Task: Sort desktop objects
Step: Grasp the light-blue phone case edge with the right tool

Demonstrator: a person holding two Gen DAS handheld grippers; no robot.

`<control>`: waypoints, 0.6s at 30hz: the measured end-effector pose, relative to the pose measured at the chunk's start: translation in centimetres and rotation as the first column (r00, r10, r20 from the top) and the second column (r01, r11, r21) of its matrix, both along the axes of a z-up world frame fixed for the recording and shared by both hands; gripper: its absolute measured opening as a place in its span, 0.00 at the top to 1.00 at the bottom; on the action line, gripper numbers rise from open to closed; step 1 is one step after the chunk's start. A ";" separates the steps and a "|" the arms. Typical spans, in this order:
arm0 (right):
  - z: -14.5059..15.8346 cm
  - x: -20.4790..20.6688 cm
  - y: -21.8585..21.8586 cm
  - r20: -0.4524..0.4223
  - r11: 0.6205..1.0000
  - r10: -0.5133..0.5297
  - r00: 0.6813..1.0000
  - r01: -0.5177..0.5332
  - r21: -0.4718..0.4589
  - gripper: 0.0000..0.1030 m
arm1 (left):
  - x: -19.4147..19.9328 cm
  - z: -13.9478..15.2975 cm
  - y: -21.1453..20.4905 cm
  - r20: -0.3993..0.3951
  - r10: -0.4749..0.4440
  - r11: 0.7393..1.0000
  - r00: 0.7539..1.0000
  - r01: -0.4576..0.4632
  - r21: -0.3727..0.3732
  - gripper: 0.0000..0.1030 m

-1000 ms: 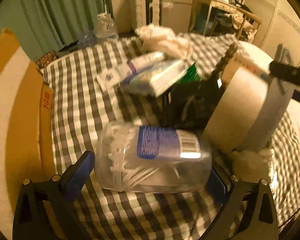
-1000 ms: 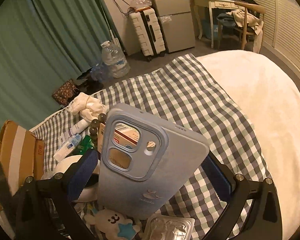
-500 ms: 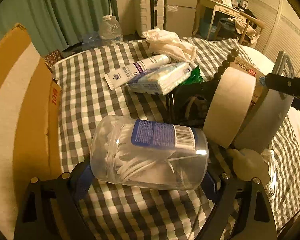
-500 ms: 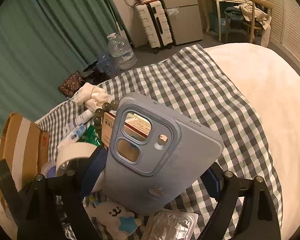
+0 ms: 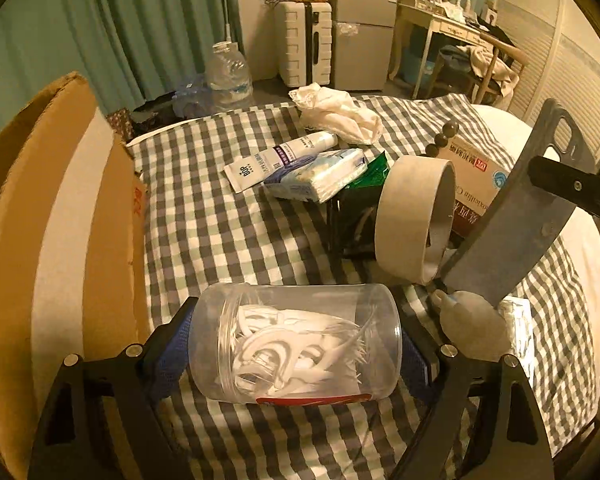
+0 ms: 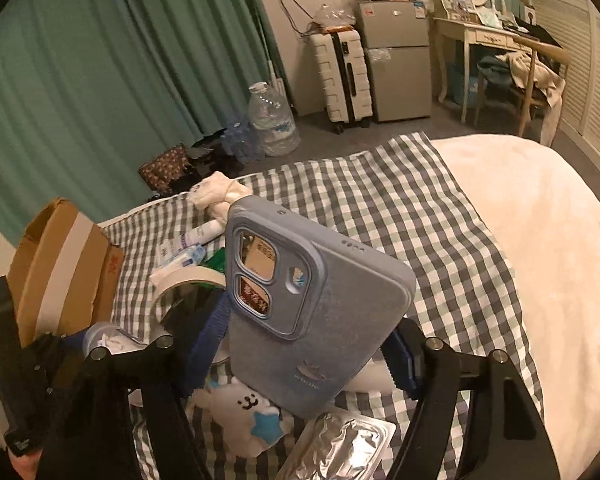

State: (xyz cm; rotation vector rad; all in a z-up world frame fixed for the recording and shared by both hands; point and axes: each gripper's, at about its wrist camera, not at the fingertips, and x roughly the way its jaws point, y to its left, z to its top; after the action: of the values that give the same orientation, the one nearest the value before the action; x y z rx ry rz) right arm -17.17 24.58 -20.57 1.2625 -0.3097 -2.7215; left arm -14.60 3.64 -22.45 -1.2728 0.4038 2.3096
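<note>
My left gripper (image 5: 296, 344) is shut on a clear plastic jar of white floss picks (image 5: 296, 342), held sideways above the checked cloth (image 5: 220, 232). My right gripper (image 6: 312, 336) is shut on a grey-blue phone case (image 6: 320, 312), held upright and tilted; the case also shows in the left wrist view (image 5: 512, 224). On the cloth lie a roll of white tape (image 5: 412, 216), a white tube (image 5: 276, 160), a tissue pack (image 5: 320, 176), a green packet (image 5: 374, 172), a medicine box (image 5: 476, 184), a crumpled white cloth (image 5: 340, 112), a plush toy (image 6: 244, 416) and a foil blister pack (image 6: 340, 448).
An open cardboard box (image 5: 48, 248) stands along the left edge of the cloth. A white blanket (image 6: 548, 248) covers the bed to the right. Beyond the bed are a water jug (image 6: 272, 120), a white suitcase (image 6: 344, 76) and a small fridge (image 6: 396, 60).
My left gripper has lifted the jar off the cloth and turned it, so the label now faces down. My right gripper has risen and tilted back with the phone case.
</note>
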 end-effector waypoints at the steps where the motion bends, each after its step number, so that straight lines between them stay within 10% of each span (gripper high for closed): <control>1: 0.2 0.2 0.0 -0.008 1.000 0.002 1.000 -0.001 0.002 0.43 | -0.1 0.4 -0.2 -0.002 0.000 1.000 1.000 0.000 0.003 0.13; 2: 0.6 0.5 0.0 -0.018 1.000 0.004 1.000 -0.004 0.009 0.72 | 0.1 0.8 -0.3 -0.008 0.000 1.000 1.000 0.000 0.003 0.13; 3: 0.8 0.5 0.0 -0.013 1.000 0.006 1.000 -0.006 0.017 0.79 | 0.3 1.1 -0.3 -0.013 -0.001 1.000 1.000 0.001 0.003 0.13; 18: 3.0 3.5 1.0 -0.039 0.999 0.047 0.998 -0.048 -0.027 0.91 | 2.3 6.1 -0.5 -0.089 0.007 0.999 0.996 -0.003 0.045 0.13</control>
State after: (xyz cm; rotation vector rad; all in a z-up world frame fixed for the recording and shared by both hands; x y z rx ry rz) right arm -13.68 25.56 -17.57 1.1942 -0.3082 -2.6886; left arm -12.33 3.15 -16.37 -1.1546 0.3767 2.3726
